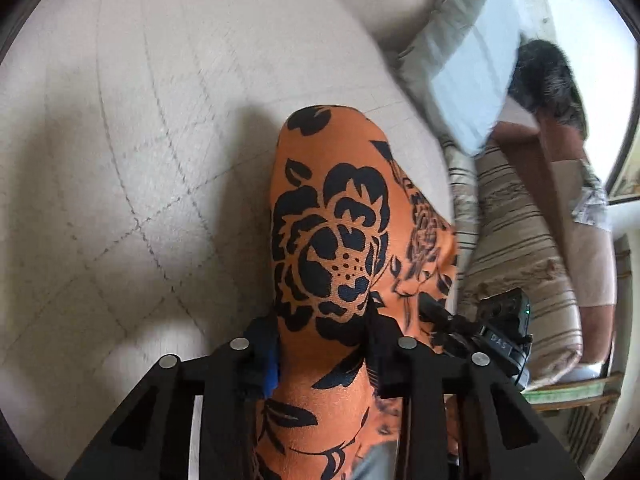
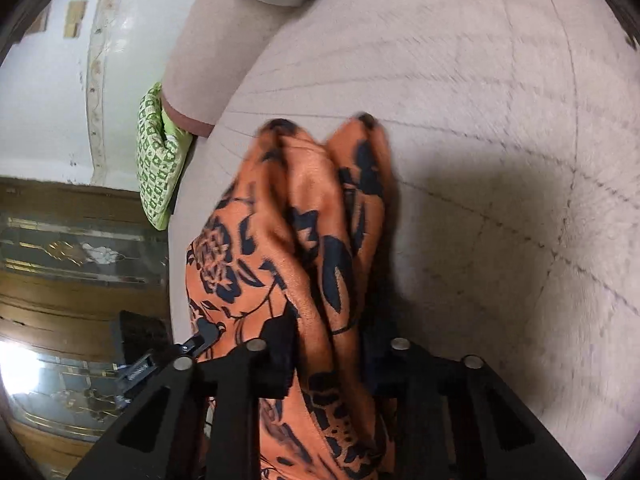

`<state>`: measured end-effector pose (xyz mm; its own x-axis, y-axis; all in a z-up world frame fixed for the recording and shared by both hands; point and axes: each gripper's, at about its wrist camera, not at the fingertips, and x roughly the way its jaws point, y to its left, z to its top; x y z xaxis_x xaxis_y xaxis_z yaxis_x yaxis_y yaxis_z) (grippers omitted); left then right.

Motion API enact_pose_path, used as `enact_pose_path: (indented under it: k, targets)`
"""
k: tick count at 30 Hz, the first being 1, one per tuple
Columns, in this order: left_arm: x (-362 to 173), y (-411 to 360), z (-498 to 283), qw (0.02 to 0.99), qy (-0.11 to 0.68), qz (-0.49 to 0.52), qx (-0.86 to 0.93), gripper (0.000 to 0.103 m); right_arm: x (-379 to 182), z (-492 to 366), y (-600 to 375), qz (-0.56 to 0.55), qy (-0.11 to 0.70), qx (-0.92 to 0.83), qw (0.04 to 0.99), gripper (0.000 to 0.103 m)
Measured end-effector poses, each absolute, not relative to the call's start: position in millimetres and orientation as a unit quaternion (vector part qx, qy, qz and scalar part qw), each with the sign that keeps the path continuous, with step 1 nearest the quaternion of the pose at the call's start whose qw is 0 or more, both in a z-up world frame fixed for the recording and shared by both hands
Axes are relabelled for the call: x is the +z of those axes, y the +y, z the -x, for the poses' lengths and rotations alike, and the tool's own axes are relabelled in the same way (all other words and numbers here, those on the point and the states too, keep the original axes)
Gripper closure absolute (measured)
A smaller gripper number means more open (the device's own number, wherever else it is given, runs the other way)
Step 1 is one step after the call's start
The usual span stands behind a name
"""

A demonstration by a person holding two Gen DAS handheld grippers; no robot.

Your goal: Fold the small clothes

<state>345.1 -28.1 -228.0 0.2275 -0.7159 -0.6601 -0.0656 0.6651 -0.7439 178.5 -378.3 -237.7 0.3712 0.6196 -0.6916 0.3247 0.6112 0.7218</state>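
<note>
An orange garment (image 1: 328,240) with a black flower print is bunched over a pale quilted bed cover (image 1: 132,152). In the left wrist view its cloth runs up between the two black fingers of my left gripper (image 1: 324,344), which is shut on it. The right wrist view shows the same garment (image 2: 312,220) in ridged folds, with my right gripper (image 2: 332,356) shut on it. The right gripper (image 1: 480,332) also shows at the garment's right edge in the left wrist view. My left gripper (image 2: 200,340) shows at the garment's left edge in the right wrist view.
A pale blue pillow (image 1: 464,80) and a striped cushion (image 1: 520,248) lie right of the garment, with a person (image 1: 560,128) beyond them. A green patterned cloth (image 2: 158,160) hangs at the bed's left edge, beside a wooden glass-fronted cabinet (image 2: 60,288) and a white wall (image 2: 48,112).
</note>
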Motion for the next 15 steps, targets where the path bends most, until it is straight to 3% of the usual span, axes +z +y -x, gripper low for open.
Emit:
enact_pose_path:
  k: [9,15]
  targets:
    - [-148.1,66.5,-331.5,0.741,0.527,0.353,-0.222,0.073,-159.0,-212.5,-300.6,-0.407,0.516,0.161,0.736,0.080]
    - [-134.1,112.9,-360.4,0.752,0.515,0.354,-0.209,0.073,-159.9,-266.0,-257.9,-0.405,0.516,0.179,0.733,0.080]
